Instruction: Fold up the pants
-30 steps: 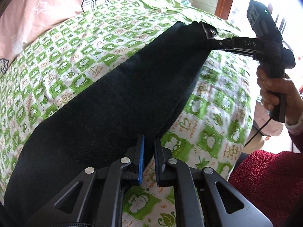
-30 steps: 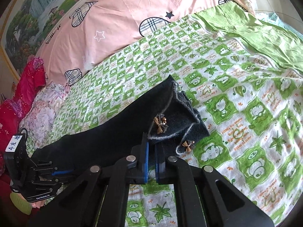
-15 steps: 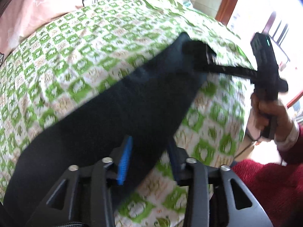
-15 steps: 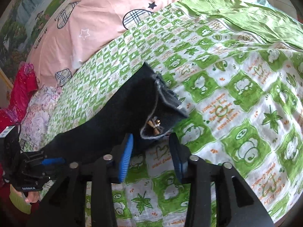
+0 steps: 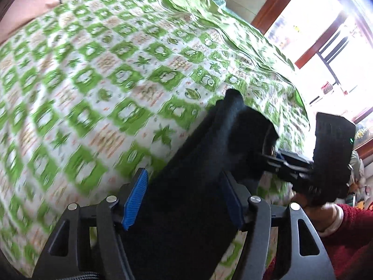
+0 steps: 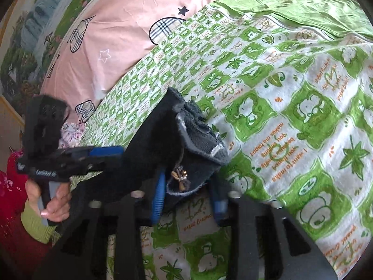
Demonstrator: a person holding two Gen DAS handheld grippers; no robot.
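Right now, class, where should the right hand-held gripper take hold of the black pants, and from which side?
On the black pants, probably the bunched end above the small bow, approached from the near side. That end lies folded and thick, pointing between the jaws of the open right hand-held gripper.

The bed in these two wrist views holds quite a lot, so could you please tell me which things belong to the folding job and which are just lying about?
Part of the job:
black pants
left gripper, open
right gripper, open

Just lying about:
green patterned bedsheet
pink quilt with plaid hearts
floral fabric at the bed's edge
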